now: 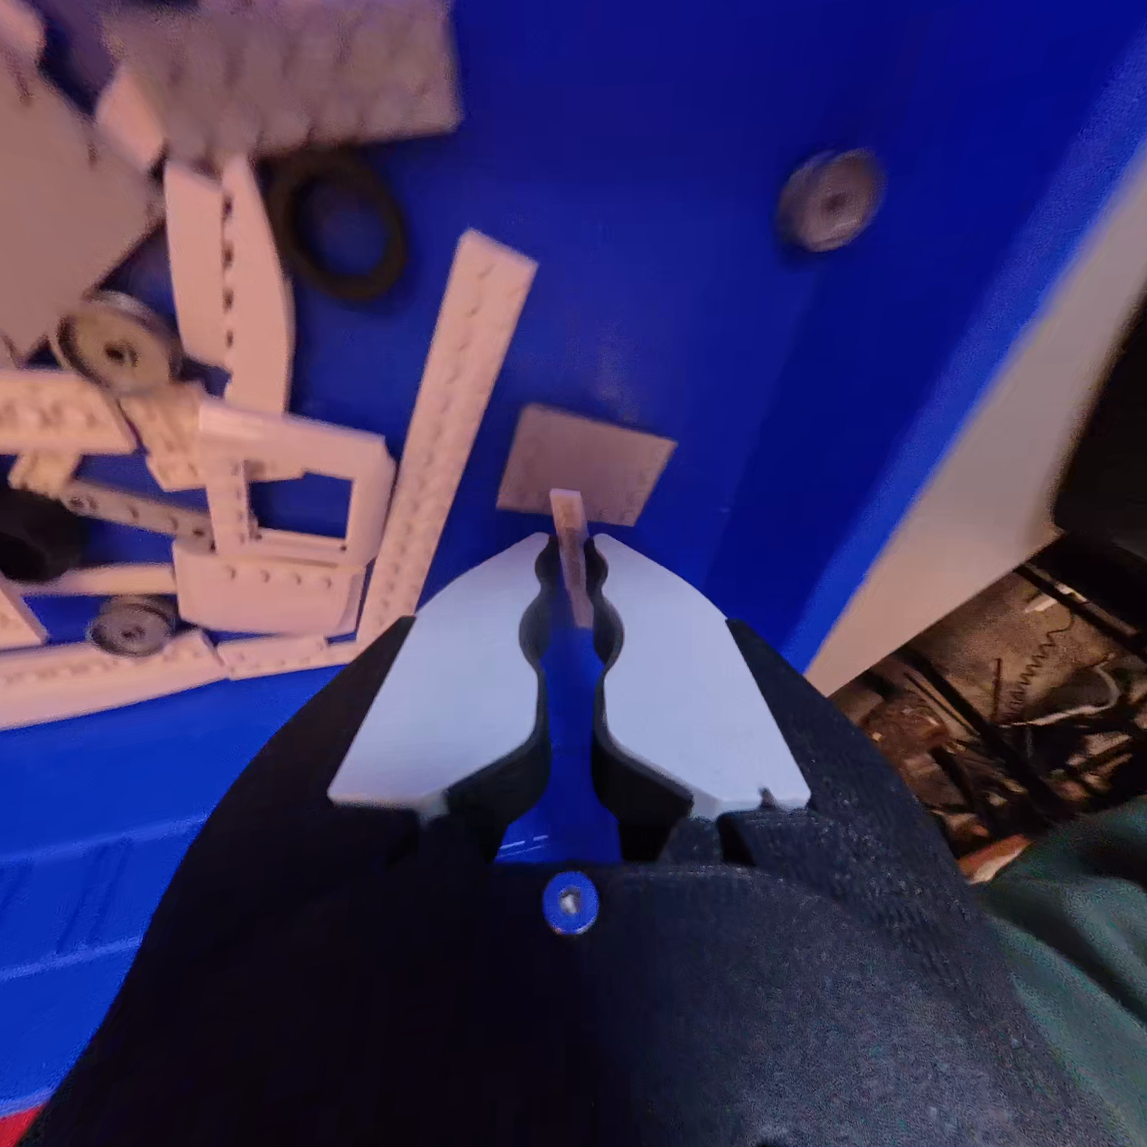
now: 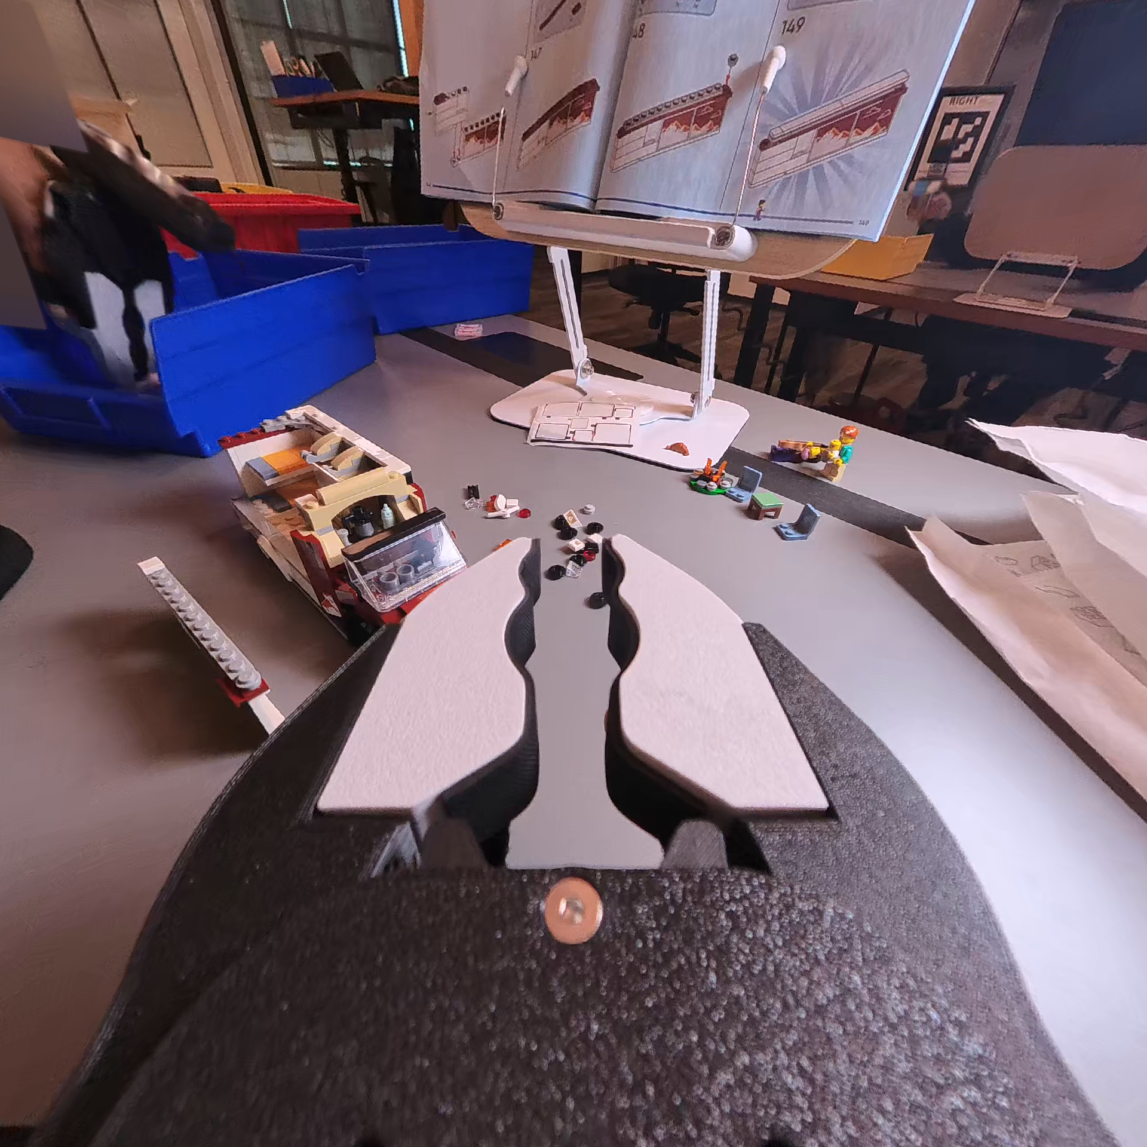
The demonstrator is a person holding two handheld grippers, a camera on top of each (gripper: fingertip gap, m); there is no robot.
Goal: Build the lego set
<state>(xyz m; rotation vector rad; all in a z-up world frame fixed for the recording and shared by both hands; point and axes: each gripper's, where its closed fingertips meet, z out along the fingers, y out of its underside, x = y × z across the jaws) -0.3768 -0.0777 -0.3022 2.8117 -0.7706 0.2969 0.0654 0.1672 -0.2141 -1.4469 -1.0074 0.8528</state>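
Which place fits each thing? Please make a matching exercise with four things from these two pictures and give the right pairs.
Things:
1. thin pale plate
2. toy camper van
3. instruction booklet
4. small black round pieces

Places:
A. open on a white stand
B. on the grey table, just past the right gripper, which is open
C. pinched edge-on in the left gripper, over the blue bin
D. on the table, left of the right gripper

Pairs: 1-C, 2-D, 3-A, 4-B

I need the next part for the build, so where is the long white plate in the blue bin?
Left wrist view: the long white plate lies on the blue bin floor, left of the left gripper, between the white window frame and a tan square plate.
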